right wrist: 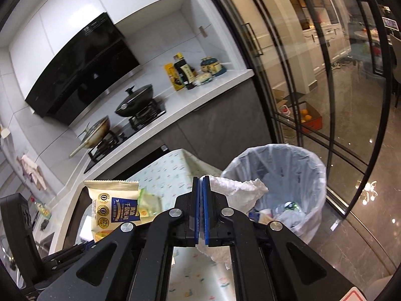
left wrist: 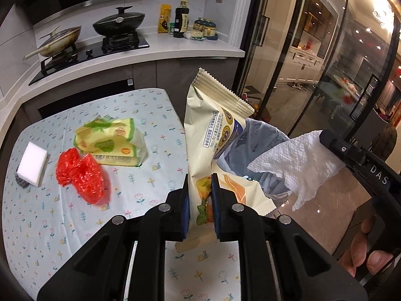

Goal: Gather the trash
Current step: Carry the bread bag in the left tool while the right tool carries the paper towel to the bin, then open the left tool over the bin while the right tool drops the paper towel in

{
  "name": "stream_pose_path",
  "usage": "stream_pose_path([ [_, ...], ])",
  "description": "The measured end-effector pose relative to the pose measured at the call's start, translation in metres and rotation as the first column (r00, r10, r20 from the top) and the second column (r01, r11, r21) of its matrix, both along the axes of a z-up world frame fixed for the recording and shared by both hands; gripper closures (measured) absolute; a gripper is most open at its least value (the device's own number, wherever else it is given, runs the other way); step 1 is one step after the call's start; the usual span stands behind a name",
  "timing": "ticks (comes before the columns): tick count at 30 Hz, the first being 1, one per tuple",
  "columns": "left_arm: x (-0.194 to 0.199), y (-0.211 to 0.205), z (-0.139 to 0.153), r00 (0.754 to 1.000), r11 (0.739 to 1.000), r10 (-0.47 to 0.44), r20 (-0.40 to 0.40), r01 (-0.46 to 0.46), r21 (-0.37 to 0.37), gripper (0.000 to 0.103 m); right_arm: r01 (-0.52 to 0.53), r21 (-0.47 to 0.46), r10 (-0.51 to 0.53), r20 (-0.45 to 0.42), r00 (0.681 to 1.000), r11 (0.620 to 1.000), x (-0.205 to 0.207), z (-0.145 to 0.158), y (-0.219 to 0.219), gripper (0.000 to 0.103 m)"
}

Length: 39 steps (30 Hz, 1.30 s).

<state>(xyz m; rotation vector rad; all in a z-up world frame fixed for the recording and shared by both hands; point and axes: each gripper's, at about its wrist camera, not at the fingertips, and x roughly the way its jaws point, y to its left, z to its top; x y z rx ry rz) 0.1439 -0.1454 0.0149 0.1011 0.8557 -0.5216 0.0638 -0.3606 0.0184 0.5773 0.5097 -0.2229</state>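
The left gripper (left wrist: 200,200) is clamping the wrapper (left wrist: 213,125) and the right gripper (right wrist: 200,195) is pinching the tissue (right wrist: 238,188), both nearing the bin (right wrist: 275,175) right of the table (left wrist: 75,225), so each should be releasing only once hanging squarely above the rim.

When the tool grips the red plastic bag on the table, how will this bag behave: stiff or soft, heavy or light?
The red plastic bag looks thin and crumpled, so it will probably be floppy and squash flat under a grip. It seems empty, so likely very light. Its glossy film may slip, or spring back open once released.
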Motion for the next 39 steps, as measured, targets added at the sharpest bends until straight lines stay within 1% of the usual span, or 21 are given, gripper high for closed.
stream_pose_path([
  [4,0.004,-0.031,-0.004,0.999,0.999,-0.047,0.0,0.047,0.005,0.089,0.03,-0.001,-0.03,-0.012,0.999,1.0,0.002,-0.005,-0.025,0.1],
  [10,0.021,-0.078,-0.015,0.995,0.994,-0.104,-0.005,0.104,0.02,0.089,0.061,0.004,-0.061,-0.045,0.997,0.998,0.015,-0.02,-0.054,0.1],
  [14,0.033,-0.105,-0.025,0.992,0.991,-0.124,-0.01,0.124,0.046,0.088,0.082,0.019,-0.08,-0.073,0.994,0.996,0.026,-0.033,-0.073,0.1],
  [18,0.044,-0.123,-0.034,0.99,0.988,-0.14,-0.017,0.141,0.068,0.087,0.094,0.032,-0.091,-0.092,0.992,0.995,0.037,-0.042,-0.086,0.1],
  [22,0.05,-0.134,-0.042,0.988,0.986,-0.152,-0.032,0.154,0.072,0.086,0.099,0.04,-0.094,-0.11,0.989,0.994,0.046,-0.049,-0.094,0.1],
  [23,0.051,-0.136,-0.044,0.988,0.985,-0.154,-0.034,0.156,0.073,0.085,0.1,0.047,-0.095,-0.112,0.989,0.994,0.046,-0.049,-0.095,0.098],
  [24,0.052,-0.138,-0.046,0.987,0.985,-0.157,-0.038,0.159,0.074,0.082,0.103,0.055,-0.096,-0.113,0.989,0.993,0.048,-0.051,-0.097,0.094],
  [26,0.053,-0.14,-0.048,0.986,0.984,-0.159,-0.041,0.162,0.072,0.08,0.109,0.06,-0.102,-0.111,0.989,0.992,0.048,-0.053,-0.098,0.092],
  [27,0.054,-0.141,-0.049,0.987,0.985,-0.157,-0.038,0.16,0.072,0.077,0.109,0.065,-0.101,-0.113,0.988,0.992,0.049,-0.054,-0.097,0.091],
  [29,0.054,-0.142,-0.05,0.988,0.986,-0.15,-0.034,0.153,0.071,0.067,0.115,0.067,-0.106,-0.116,0.988,0.991,0.051,-0.055,-0.097,0.088],
  [31,0.053,-0.14,-0.049,0.99,0.988,-0.139,-0.023,0.14,0.067,0.049,0.119,0.073,-0.11,-0.116,0.987,0.99,0.05,-0.054,-0.097,0.084],
  [32,0.053,-0.139,-0.046,0.991,0.989,-0.131,-0.01,0.132,0.065,0.047,0.122,0.074,-0.114,-0.112,0.987,0.99,0.048,-0.053,-0.097,0.081],
  [33,0.052,-0.138,-0.045,0.992,0.99,-0.128,-0.001,0.128,0.063,0.046,0.125,0.071,-0.117,-0.109,0.987,0.99,0.048,-0.052,-0.096,0.077],
  [35,0.051,-0.137,-0.042,0.991,0.99,-0.132,0.003,0.132,0.058,0.045,0.128,0.064,-0.121,-0.102,0.987,0.99,0.045,-0.049,-0.094,0.074],
  [39,0.05,-0.133,-0.036,0.992,0.991,-0.128,0.005,0.128,0.044,0.045,0.132,0.048,-0.127,-0.086,0.988,0.99,0.039,-0.04,-0.089,0.069],
])
